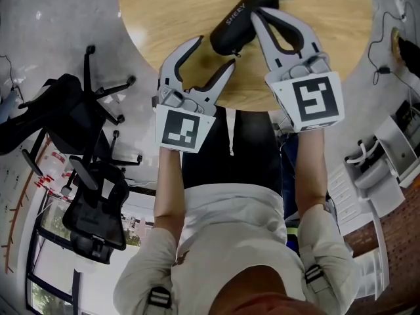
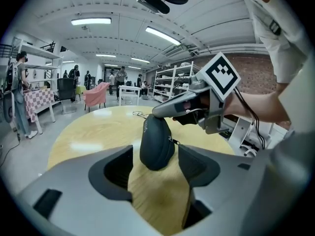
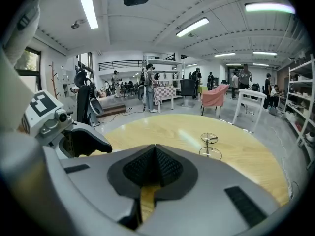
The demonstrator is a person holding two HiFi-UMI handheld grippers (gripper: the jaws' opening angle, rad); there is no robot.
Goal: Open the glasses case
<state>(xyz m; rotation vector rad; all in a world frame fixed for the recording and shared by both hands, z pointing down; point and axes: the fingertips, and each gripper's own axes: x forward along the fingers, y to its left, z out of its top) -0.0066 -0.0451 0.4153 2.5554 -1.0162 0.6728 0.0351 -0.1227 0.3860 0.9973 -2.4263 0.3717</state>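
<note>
Wooden worktop (image 1: 170,5) carries the dark glasses case (image 1: 236,25), lying zipped and, as far as I can judge, unopened. The left tool (image 1: 214,51) has its jaws apart just short of the case. The right tool (image 1: 261,12), jaws together, has its tip at the case's far end. Opening is not yet done.

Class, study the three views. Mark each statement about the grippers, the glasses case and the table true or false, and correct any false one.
1. The left gripper has its jaws apart. True.
2. The right gripper has its jaws wide open. False: they are together, with nothing seen between them.
3. The glasses case lies on a square metal surface. False: the table is round and wooden.
4. A pair of glasses lies on the table, apart from the case. True.
5. The glasses case lies wide open. False: it looks closed.
</note>
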